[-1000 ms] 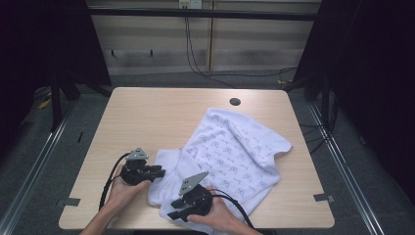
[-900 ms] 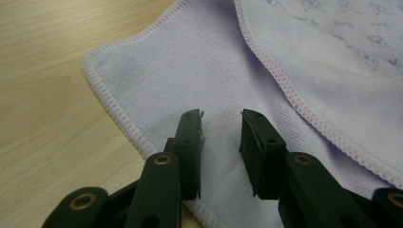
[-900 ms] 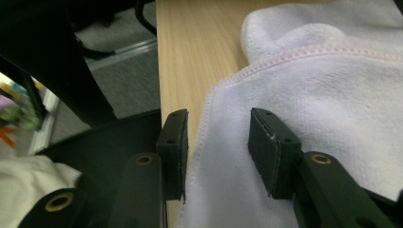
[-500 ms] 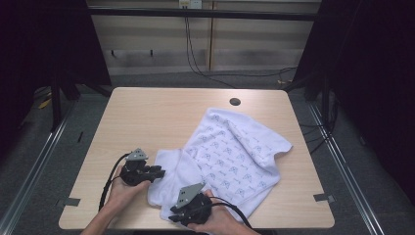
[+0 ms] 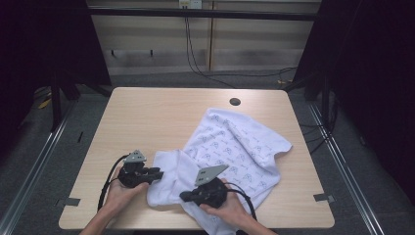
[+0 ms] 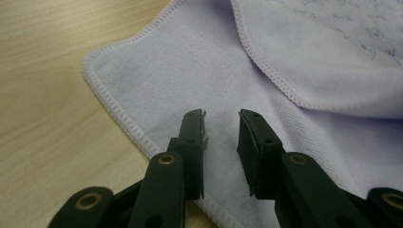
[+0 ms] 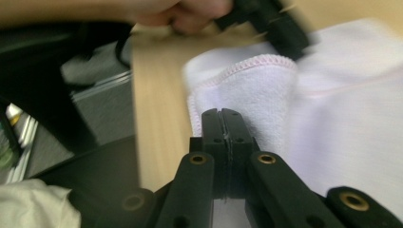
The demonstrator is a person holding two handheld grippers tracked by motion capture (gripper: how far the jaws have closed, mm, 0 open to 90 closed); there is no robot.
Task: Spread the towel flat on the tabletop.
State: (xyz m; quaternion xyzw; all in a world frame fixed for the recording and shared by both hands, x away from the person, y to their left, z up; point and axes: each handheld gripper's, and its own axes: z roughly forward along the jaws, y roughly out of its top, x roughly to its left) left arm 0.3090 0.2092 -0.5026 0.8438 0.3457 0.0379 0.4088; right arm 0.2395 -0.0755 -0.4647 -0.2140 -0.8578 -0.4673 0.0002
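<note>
Lying crumpled across the table (image 5: 147,117) in the high view, the pale towel (image 5: 244,147) with its small blue print spreads from centre toward 4 o'clock, a plain folded flap reaching 7 o'clock; the left gripper (image 5: 155,175) sits at that flap's 9 o'clock edge, the right gripper (image 5: 185,197) at its 6 o'clock corner. In the left gripper view, the left gripper (image 6: 222,124) has its jaws spread apart over the plain lilac-white terry, whose stitched hem runs from 11 to 6 o'clock. In the right gripper view, the right gripper (image 7: 222,114) has jaws pressed together, pinching the towel's folded, pink-stitched edge.
</note>
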